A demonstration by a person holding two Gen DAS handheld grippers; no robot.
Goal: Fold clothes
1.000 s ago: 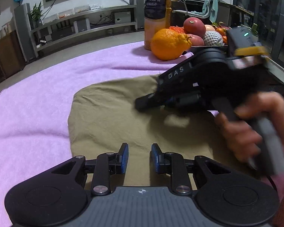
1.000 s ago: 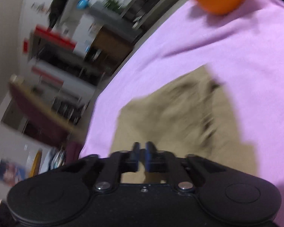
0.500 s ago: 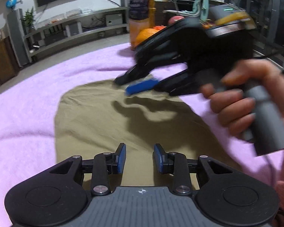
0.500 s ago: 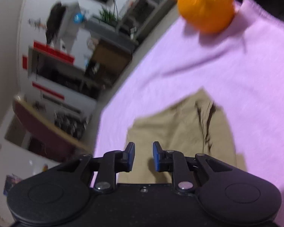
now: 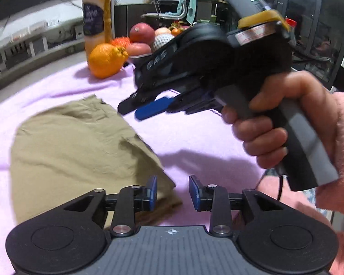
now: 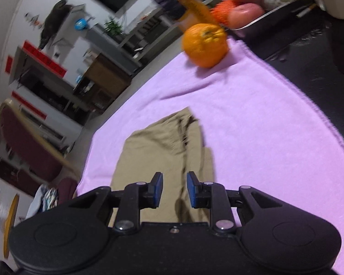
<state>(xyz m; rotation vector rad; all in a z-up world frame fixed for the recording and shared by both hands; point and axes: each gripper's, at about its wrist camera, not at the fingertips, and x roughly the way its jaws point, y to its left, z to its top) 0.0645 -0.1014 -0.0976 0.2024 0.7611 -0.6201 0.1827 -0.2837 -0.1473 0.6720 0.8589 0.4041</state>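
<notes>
A khaki garment [image 5: 75,146] lies folded on the purple towel [image 5: 195,137]; in the right wrist view the garment [image 6: 162,151] shows a dark crease along its right side. My left gripper [image 5: 173,192] is open and low over the garment's near right corner, with nothing between its fingers. My right gripper [image 5: 133,112], held by a hand in a pink sleeve, hovers above the towel just right of the garment's far corner. Seen from its own camera, the right gripper [image 6: 174,189] is open and empty, above the garment's near edge.
At the far end of the towel sits an orange [image 5: 106,60], with a tall orange bottle [image 5: 96,20] and a metal tray of fruit [image 5: 140,56] behind it. A dark tabletop [image 6: 309,68] borders the towel on the right.
The right gripper opened, lifted off the garment and drew back to the right. The left gripper shifted right to the garment's near right corner and opened slightly wider.
</notes>
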